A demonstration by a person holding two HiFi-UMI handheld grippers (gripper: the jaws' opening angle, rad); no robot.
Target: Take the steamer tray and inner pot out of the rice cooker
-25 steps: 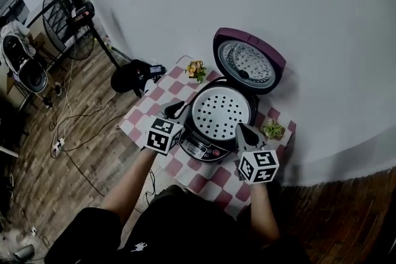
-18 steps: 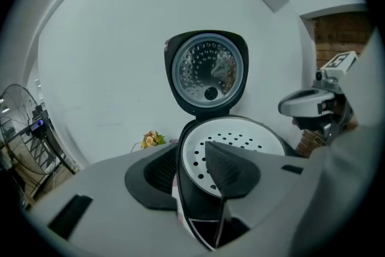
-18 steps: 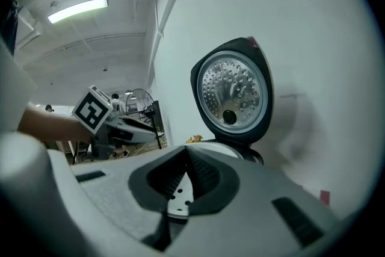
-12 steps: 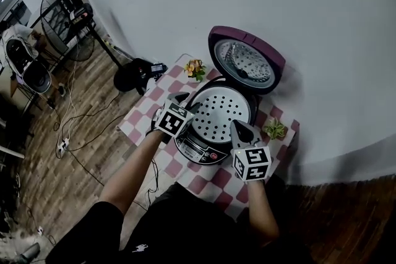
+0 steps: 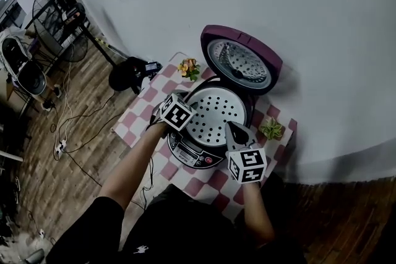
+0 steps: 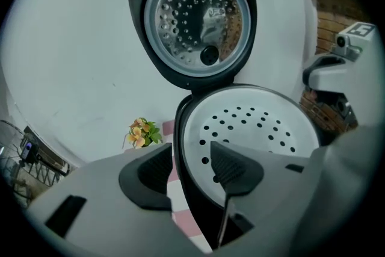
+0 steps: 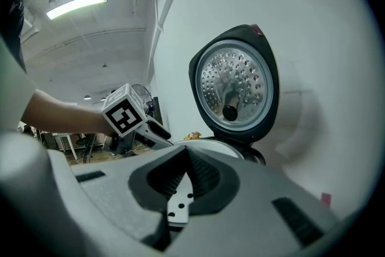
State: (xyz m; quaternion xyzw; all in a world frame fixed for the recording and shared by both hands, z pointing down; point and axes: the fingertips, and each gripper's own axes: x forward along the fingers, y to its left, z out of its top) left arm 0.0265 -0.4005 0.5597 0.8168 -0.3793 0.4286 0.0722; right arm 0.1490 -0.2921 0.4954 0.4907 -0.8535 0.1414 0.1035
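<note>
While the left tongs (image 6: 191,167) gape, the right tongs (image 7: 187,173) are pinched together, empty.
The left tongs' jaws, just opening, straddle the rice cooker (image 6: 183,141) rim without pressing. Just beyond them the perforated steamer tray (image 6: 258,123) sits in the cooker, and farther back the lid (image 6: 195,21) stands raised.

Whether an inner pot sits beneath the round white perforated steamer tray (image 5: 218,109) cannot be seen: the tray fills the mouth of the dark, purple-lidded rice cooker (image 5: 249,113). In the right gripper view, the grey right gripper (image 7: 186,153), its jaws together, hides nearly all of the tray behind its own body. Print on the silver control panel (image 5: 193,154), at the cooker's 7 o'clock, is too small to read.
</note>
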